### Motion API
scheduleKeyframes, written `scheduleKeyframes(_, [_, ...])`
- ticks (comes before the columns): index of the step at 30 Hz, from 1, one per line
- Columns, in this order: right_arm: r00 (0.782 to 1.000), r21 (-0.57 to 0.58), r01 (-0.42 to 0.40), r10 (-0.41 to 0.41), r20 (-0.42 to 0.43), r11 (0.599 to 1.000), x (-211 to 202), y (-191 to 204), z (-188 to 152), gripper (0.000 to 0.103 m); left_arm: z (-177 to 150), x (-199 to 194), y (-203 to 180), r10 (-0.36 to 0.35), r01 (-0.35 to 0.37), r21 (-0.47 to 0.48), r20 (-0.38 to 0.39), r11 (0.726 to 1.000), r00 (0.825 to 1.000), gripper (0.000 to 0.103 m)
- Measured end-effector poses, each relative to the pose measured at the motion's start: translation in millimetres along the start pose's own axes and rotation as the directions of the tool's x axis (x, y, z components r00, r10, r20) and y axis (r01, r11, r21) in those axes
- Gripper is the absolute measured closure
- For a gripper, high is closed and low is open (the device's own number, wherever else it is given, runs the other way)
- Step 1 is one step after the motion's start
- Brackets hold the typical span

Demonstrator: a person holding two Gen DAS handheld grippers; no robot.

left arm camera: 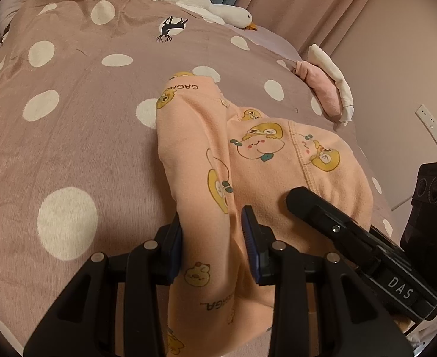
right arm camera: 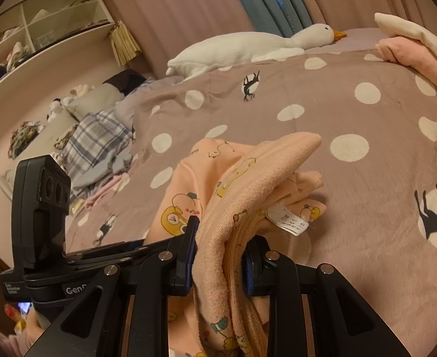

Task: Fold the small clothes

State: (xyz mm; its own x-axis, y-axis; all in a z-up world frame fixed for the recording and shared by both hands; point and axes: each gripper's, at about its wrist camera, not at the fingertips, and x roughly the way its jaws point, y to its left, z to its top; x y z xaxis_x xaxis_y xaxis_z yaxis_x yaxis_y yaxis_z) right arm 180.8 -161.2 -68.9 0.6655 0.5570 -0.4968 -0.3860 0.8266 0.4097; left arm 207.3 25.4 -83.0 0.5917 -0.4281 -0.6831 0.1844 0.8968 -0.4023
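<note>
Holding the peach cartoon-print garment (left arm camera: 257, 154) over the polka-dot bed cover (left arm camera: 69, 104), my left tool (left arm camera: 215, 238) has its pads pinched on a bunched fold, while my right tool (right arm camera: 221, 247) is clamped on the ribbed waistband beside the white care label (right arm camera: 289, 221).

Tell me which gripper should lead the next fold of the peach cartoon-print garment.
Probably the right gripper: its jaws clamp the peach cartoon-print garment's bunched ribbed edge beside the white care label, lifted off the polka-dot blanket. The left gripper grips a trailing fold.
</note>
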Motion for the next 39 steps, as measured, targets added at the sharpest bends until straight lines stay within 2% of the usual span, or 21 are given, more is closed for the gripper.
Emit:
scheduleKeyframes(8, [1.0, -0.013, 0.012, -0.011, 0.006, 1.0, 8.1, -6.9, 7.2, 0.076, 7.8, 15.0, 0.6, 0.015, -0.015, 0.007, -0.009, 1.0, 1.0, 0.069])
scheduleKeyframes(23, [0.999, 0.022, 0.025, -0.024, -0.038, 0.999, 24.8, -23.3, 8.1, 0.076, 9.8, 41.5, 7.6, 0.051, -0.05, 0.008, -0.054, 0.999, 0.997, 0.068])
scheduleKeyframes(39, [0.995, 0.197, 0.056, -0.039, -0.089, 0.979, 31.6, -60.3, 0.8, 0.076, 5.9, 49.8, 16.2, 0.103, -0.103, 0.013, -0.077, 0.995, 0.992, 0.061])
